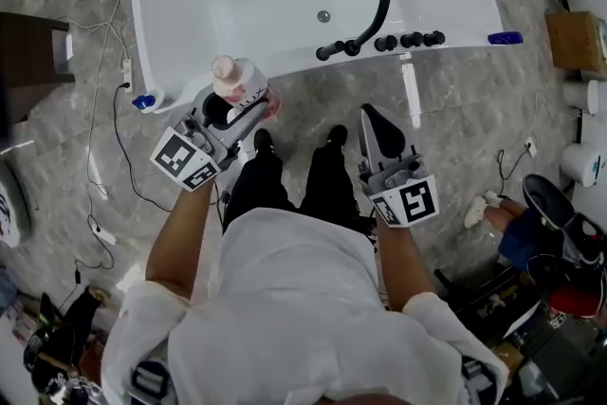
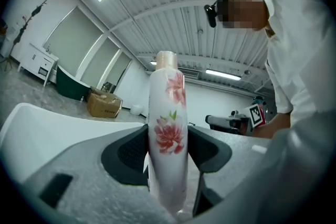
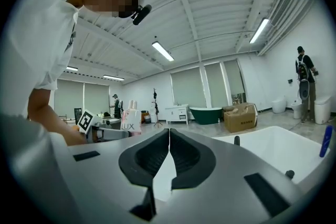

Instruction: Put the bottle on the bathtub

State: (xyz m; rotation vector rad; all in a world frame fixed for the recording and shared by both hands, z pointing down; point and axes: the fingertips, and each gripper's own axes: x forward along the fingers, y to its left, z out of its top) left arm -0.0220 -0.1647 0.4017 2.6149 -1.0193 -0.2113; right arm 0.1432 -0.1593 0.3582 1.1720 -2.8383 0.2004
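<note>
**Item:** white plastic bottle with pink flower print and pale pink cap (image 1: 239, 81).
**Location:** clamped between the pads of the left gripper (image 1: 237, 107), upright in the left gripper view. Held over the grey marbled floor (image 1: 313, 114), just short of the near rim of the white bathtub (image 1: 294, 68), toward its left end. Not yet on the tub.

**Left gripper:** jaws wide and closed on the bottle's body, gripping low on its sides.
**Right gripper** (image 1: 377, 123)**:** jaws together, nothing between them. Held to the right of the bottle, well apart from it.

**On the rim:** row of black tap fittings with curved black hose (image 1: 379, 38) at the middle and right. Small blue object (image 1: 505, 38) at the far right end, blue-capped item (image 1: 144, 101) at the left corner.

**Step in hand, as judged:** carry to the rim and set down.

**Handling notes:**
- Choose the bare stretch of rim left of the black fittings.
- Keep the bottle vertical and lower the base flat onto the ledge.
- Tall, narrow body and a narrow, probably slick ledge, so likely to tip. Release only once fully seated.
- Open the jaws slowly and draw back level, without brushing the sides.
</note>
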